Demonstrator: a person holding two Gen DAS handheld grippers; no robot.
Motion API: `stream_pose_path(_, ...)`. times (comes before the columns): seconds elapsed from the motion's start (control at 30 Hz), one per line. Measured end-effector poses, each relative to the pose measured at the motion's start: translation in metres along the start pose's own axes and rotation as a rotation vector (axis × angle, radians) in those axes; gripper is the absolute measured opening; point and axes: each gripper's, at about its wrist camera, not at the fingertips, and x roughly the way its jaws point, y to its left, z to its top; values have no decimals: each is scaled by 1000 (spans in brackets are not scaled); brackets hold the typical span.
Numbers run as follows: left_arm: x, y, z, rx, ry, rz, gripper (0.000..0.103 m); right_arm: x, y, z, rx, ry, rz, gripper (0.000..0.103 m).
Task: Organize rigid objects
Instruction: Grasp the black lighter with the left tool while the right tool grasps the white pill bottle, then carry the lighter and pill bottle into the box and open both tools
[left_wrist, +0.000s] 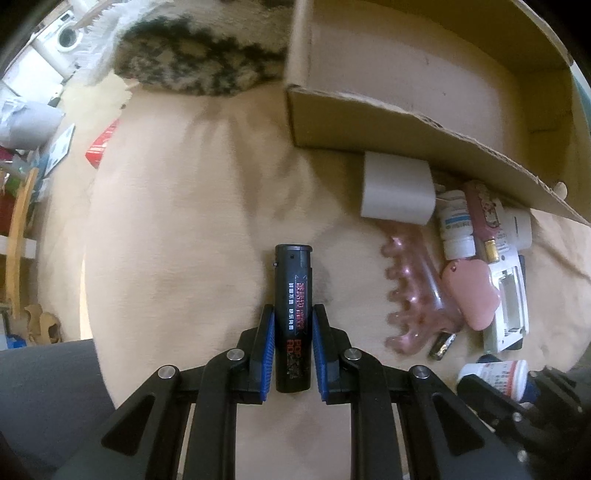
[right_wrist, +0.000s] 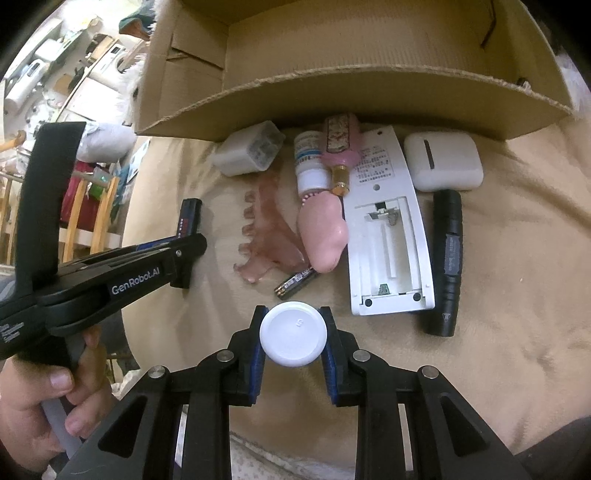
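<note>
My left gripper (left_wrist: 292, 314) is shut on a black lighter (left_wrist: 293, 314) with red and white print, held lengthwise above the beige blanket. The lighter also shows in the right wrist view (right_wrist: 189, 218), at the tip of the left gripper (right_wrist: 184, 254). My right gripper (right_wrist: 292, 314) is shut on a white-capped bottle (right_wrist: 293, 334), cap facing the camera; the bottle also shows in the left wrist view (left_wrist: 496, 376). An open cardboard box (right_wrist: 351, 85) stands just beyond the pile of objects, and appears at the upper right in the left wrist view (left_wrist: 406, 114).
On the blanket before the box lie a white charger block (right_wrist: 249, 153), pink hair claw (right_wrist: 266, 229), small white bottle (right_wrist: 312, 162), pink perfume bottle (right_wrist: 340, 147), pink soft shape (right_wrist: 325, 232), battery (right_wrist: 295, 282), open-backed white remote (right_wrist: 388, 229), white earbud case (right_wrist: 443, 160), black flashlight (right_wrist: 447, 262).
</note>
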Motion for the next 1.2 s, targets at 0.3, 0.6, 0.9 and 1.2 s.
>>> stream_pose_path(0.3,-33,21,-10,-4,-70,28,17,-24,6,-7,-38,-83,2,28)
stream_pose_path(0.6,-90,13,-5,-17,-232,50,17,-67,-3,1,-17,-255,-52,28)
stream_pose_path(0.9,-154,-5,14,10,-402,27,17,-102,-13,25,-26,-364,-55,28)
stream_pose_path(1.2,-158,-33,64,75,-449,-3,17,-113,-22,76,-53,-391,-64,28)
